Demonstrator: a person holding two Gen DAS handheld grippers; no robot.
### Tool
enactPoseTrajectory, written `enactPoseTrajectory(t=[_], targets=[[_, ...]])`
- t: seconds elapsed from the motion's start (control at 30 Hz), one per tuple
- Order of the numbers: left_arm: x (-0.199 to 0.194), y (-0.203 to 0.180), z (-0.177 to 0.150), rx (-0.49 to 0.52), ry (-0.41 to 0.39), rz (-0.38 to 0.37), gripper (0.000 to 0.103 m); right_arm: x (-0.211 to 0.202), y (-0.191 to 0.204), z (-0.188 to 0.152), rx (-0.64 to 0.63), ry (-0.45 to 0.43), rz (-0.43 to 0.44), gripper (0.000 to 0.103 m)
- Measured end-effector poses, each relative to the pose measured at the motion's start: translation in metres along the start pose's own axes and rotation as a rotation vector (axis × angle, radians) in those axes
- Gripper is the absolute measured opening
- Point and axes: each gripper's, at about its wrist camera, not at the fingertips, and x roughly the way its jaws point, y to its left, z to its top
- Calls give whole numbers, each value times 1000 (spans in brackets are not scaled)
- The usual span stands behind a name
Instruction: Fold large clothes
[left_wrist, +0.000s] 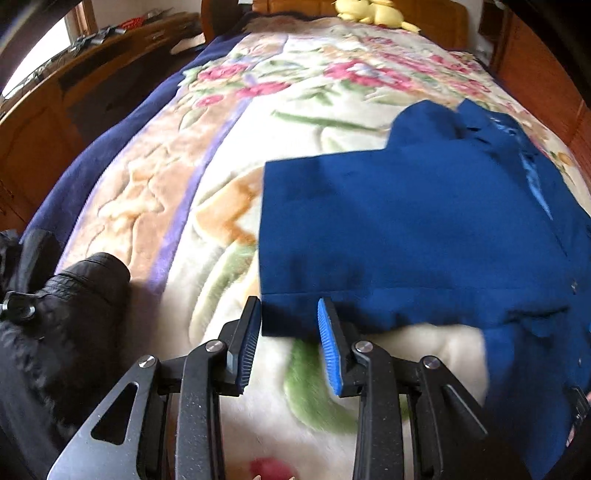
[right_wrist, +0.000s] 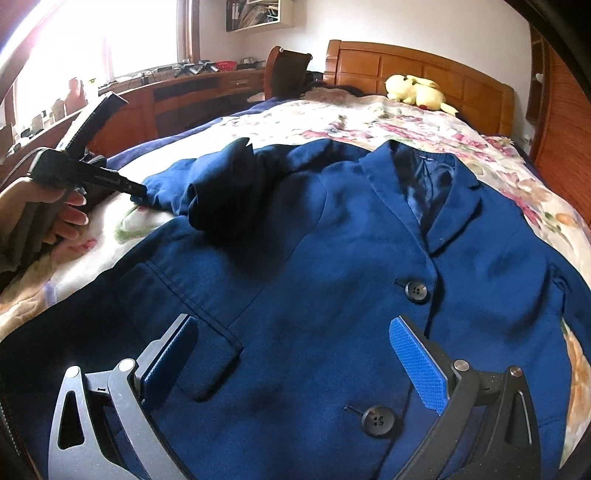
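A navy blue jacket (right_wrist: 332, 277) lies face up on the bed, buttoned, collar toward the headboard. Its sleeve (right_wrist: 221, 192) reaches out to the left, rumpled near the shoulder. In the left wrist view the sleeve's cuff (left_wrist: 288, 317) lies flat on the blanket, just between the tips of my left gripper (left_wrist: 289, 301). The jaws stand a little apart and do not press the cloth. The right wrist view shows that left gripper (right_wrist: 135, 190) held by a hand, its tip at the cuff. My right gripper (right_wrist: 295, 354) hangs wide open over the jacket's front, with nothing between its pads.
A floral blanket (left_wrist: 258, 110) covers the bed. A yellow plush toy (right_wrist: 415, 92) sits by the wooden headboard (right_wrist: 406, 62). A cluttered wooden desk (right_wrist: 184, 92) and a chair (right_wrist: 288, 70) stand to the left of the bed. A black padded sleeve (left_wrist: 74, 295) rests at the bed's near left.
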Motion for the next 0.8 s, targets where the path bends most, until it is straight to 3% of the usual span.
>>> enactPoseTrajectory(t=[0.4,0.47,0.8], targets=[[28,-3,11,13,13,68,34,5,6,-1,-18,11,-2,103],[28,-3,10,16,7,113,49,4,7,-1,-20,10,-3,103],[26,2,5,17,-10,109,53,3,8,-2,-24,8,-3,103]])
